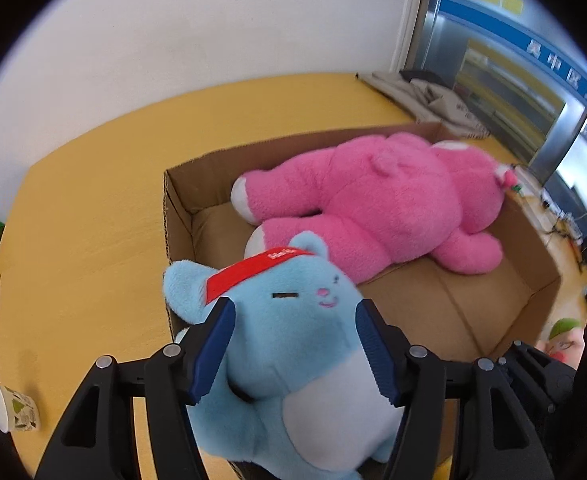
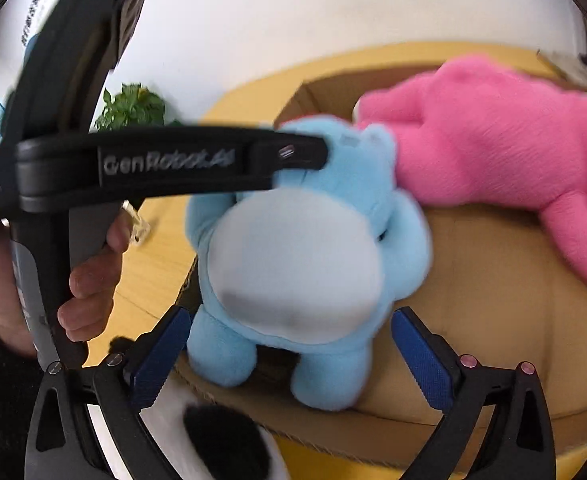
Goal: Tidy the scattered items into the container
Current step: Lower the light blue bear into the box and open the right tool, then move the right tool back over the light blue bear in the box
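A blue plush toy (image 1: 293,344) with a red headband sits between the blue pads of my left gripper (image 1: 293,302), which is shut on its head and neck. It hangs over the near left corner of the cardboard box (image 1: 177,208). A big pink plush bear (image 1: 393,208) lies inside the box. In the right wrist view the blue plush toy (image 2: 293,256) shows its white belly. Its legs hang between the pads of my right gripper (image 2: 291,312), which is open and not pressing on them. A black finger (image 2: 173,164) of the left gripper crosses the toy's head.
The box stands on a yellow table (image 1: 93,200). A paper cup (image 1: 11,408) lies at the near left, and folded cloth (image 1: 425,96) at the far edge. A black-and-white plush (image 2: 197,432) lies below the right gripper. A person's hand (image 2: 89,292) holds the left gripper's handle.
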Available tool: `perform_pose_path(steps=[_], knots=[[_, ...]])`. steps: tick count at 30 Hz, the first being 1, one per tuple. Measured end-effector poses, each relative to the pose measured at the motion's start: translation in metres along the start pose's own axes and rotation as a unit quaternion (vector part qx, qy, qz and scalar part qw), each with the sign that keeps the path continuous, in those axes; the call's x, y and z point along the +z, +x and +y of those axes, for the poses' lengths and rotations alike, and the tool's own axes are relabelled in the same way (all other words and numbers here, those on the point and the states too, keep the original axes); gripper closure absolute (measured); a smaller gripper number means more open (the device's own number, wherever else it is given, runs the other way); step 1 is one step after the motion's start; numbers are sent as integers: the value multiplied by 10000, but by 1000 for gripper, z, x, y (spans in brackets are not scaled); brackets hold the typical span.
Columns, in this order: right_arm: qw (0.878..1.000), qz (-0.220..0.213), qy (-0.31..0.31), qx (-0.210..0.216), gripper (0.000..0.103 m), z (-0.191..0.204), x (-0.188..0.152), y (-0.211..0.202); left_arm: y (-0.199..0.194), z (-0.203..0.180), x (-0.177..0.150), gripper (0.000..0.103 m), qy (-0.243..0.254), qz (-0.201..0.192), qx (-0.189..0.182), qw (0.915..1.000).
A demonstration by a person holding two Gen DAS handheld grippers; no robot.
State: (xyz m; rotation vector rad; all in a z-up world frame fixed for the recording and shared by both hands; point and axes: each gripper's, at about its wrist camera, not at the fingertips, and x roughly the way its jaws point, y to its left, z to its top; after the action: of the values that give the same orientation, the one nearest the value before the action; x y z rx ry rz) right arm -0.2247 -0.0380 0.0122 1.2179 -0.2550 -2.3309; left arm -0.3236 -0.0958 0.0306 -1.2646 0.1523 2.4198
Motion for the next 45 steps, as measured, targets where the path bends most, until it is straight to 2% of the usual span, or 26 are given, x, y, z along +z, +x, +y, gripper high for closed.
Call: perform_pose_path(steps=[5, 8, 9, 10, 13, 17, 21, 28, 31, 36, 45], knots=[[9980, -538, -249, -215, 0, -5, -8, -53, -53, -11, 2, 41, -293, -533, -224, 9979], [9926, -902, -585, -567, 0, 0, -19, -84, -93, -31, -6, 40, -259, -898, -206, 9954], [9904, -999, -677, -672, 0, -11, -6, -84, -104, -38, -11, 40, -278, -988, -199, 9945], [9883, -1098, -752, -745, 0, -11, -10, -94, -117, -45, -17, 40, -318, -1089, -180, 9934], [9832, -1362, -857, -860, 0, -10, -28, -125, -145, -65, -41, 29, -463, -1330, 45, 9900], [9789, -1580, -899, -931, 0, -20, -46, -154, -166, -90, -81, 29, -732, -1580, 348, 9841], [9779, -1653, -819, -985, 0, -38, -70, -174, -172, -113, -121, 29, -947, -1607, 716, 9798], [9789, -1506, -617, -1235, 0, -72, -106, -190, -168, -134, -169, 29, -1305, -1602, 771, 9754], [9801, -1420, -597, -1256, 0, -82, -115, -192, -160, -140, -178, 29, -1293, -1500, 669, 9779], [9814, -1344, -552, -1252, 0, -91, -122, -193, -151, -146, -183, 29, -1236, -1428, 697, 9795], [9846, -1163, -595, -1162, 0, -88, -127, -179, -143, -140, -189, 29, -1193, -1294, 783, 9813]])
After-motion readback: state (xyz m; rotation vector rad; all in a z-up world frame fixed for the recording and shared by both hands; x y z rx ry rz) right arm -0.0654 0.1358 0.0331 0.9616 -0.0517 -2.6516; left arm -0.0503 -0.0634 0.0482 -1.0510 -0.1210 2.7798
